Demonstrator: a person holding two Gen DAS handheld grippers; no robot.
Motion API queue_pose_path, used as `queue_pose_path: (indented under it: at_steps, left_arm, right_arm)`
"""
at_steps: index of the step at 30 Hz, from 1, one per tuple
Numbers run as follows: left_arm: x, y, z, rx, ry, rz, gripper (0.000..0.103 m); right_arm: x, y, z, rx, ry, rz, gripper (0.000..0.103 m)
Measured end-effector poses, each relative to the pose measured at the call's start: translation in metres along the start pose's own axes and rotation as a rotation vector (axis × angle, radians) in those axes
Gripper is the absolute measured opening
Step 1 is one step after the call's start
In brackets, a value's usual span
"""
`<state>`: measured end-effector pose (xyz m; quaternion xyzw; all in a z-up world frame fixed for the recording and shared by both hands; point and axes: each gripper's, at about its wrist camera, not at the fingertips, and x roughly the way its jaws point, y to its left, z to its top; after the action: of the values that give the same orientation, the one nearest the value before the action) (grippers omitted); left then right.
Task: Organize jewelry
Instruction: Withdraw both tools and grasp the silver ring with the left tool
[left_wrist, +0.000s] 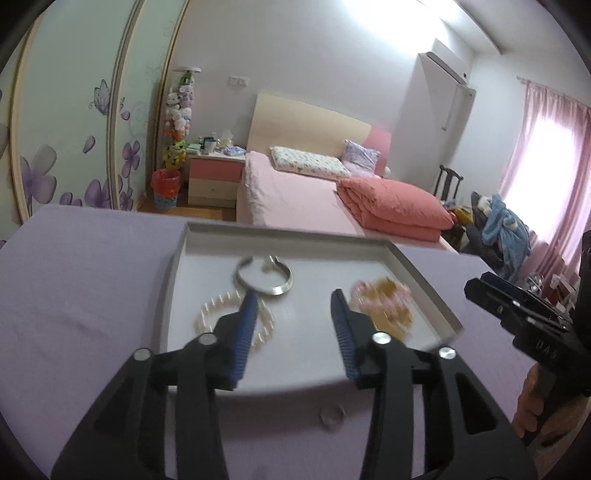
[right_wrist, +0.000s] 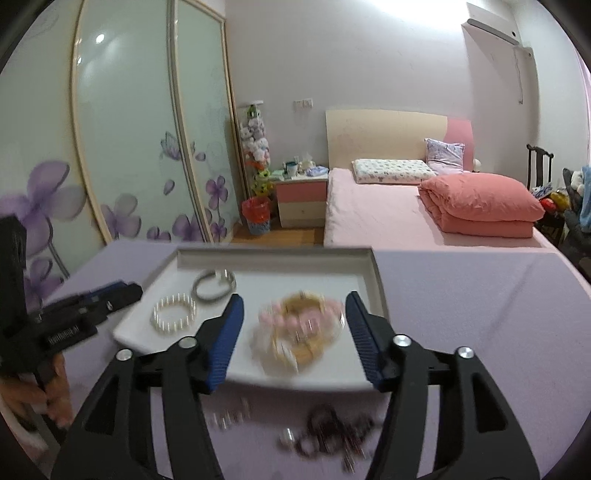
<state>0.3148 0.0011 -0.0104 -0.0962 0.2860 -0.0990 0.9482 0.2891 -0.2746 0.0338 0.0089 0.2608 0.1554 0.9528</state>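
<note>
Pink and purple are filling this bedroom, and a table (left_wrist: 92, 295) with a purple cloth is sitting in front of the bed (left_wrist: 295, 199). On the cloth a white tray (left_wrist: 424, 273) is holding some jewelry: a silver bangle (left_wrist: 264, 275), a pearl bracelet (left_wrist: 207, 314) just beside it, and a blurry pile of pink and gold bracelets (right_wrist: 299, 328).

The left gripper (left_wrist: 293, 317) is hanging over the tray with its jaws open and nothing between them. The right gripper (right_wrist: 293, 325) is also standing open, with the pink and gold pile showing in the gap, but the pads are not pressing on it.

More jewelry is still waiting on the cloth, close to the person. A dark tangle of beads (right_wrist: 332, 428) is lying under the right gripper, with some small shiny bits (right_wrist: 229, 417) near it. A small ring (left_wrist: 332, 417) is lying under the left gripper.

I am guessing the next job is picking these up and putting them in the tray. Going slowly is helping here, because the beads are tangled and could drag other bits along. The ring is tiny, so the pads are needing to pinch it right in the middle.

The tray's near wall is standing in the way, so each piece is needing a lift over it. The two grippers are working close together and could bump.
</note>
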Motion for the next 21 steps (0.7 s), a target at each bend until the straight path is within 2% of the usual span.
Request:
queue_pose_path:
  at_steps: [3, 7, 12, 17, 19, 21]
  left_arm:
    - [-0.009, -0.009, -0.020, 0.006, 0.050, -0.008, 0.052]
    - [-0.011, -0.016, -0.041, -0.001, 0.130, -0.015, 0.058]
    - [0.001, -0.032, -0.058, 0.045, 0.214, 0.016, 0.058]
    - [0.022, -0.043, -0.069, 0.056, 0.296, 0.058, 0.057]
    - [0.027, -0.045, -0.070, 0.054, 0.303, 0.076, 0.049]
    - [0.030, -0.049, -0.068, 0.061, 0.304, 0.087, 0.045]
  right_arm:
    - [-0.019, -0.003, -0.020, -0.015, 0.031, -0.012, 0.072]
    - [-0.040, -0.009, -0.045, -0.013, 0.071, -0.023, 0.080]
    - [-0.058, -0.010, -0.073, 0.000, 0.109, -0.046, 0.080]
    - [-0.064, -0.016, -0.085, 0.040, 0.130, -0.051, 0.081]
    - [-0.064, -0.018, -0.087, 0.053, 0.130, -0.051, 0.081]
    - [-0.064, -0.019, -0.088, 0.064, 0.130, -0.050, 0.081]
